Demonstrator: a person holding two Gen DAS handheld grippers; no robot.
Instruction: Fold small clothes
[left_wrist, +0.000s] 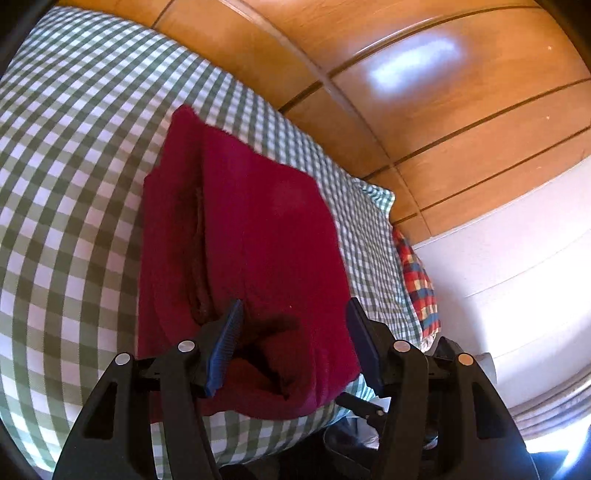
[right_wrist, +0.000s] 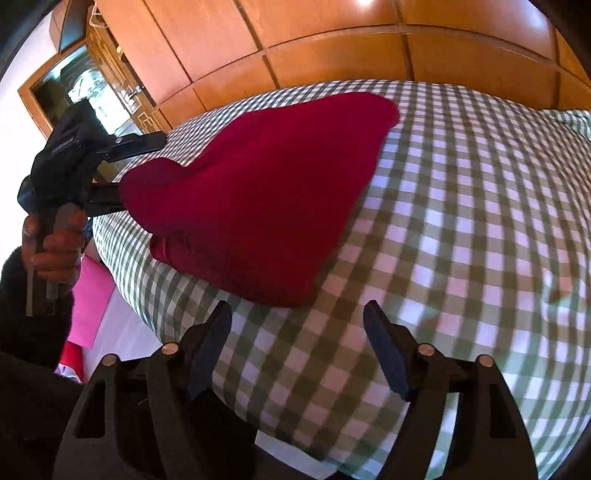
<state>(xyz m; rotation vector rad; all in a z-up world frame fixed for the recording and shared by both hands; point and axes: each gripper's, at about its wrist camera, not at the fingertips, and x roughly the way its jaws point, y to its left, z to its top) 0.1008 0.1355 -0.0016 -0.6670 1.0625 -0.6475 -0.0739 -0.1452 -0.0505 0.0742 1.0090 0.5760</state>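
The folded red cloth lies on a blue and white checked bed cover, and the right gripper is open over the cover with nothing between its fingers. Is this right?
Not quite: the bed cover is green and white checked, not blue and white, as the right wrist view shows. The rest holds: the folded red cloth lies on it, and the right gripper is open over the cover with nothing between its fingers.

bed (right_wrist: 461, 229): green-white checked cover | on it: 1 folded red garment (right_wrist: 266, 184)

A home bedroom: a gingham-covered bed (right_wrist: 461, 221) (green and white) before glossy wooden wardrobe doors (left_wrist: 461, 110).
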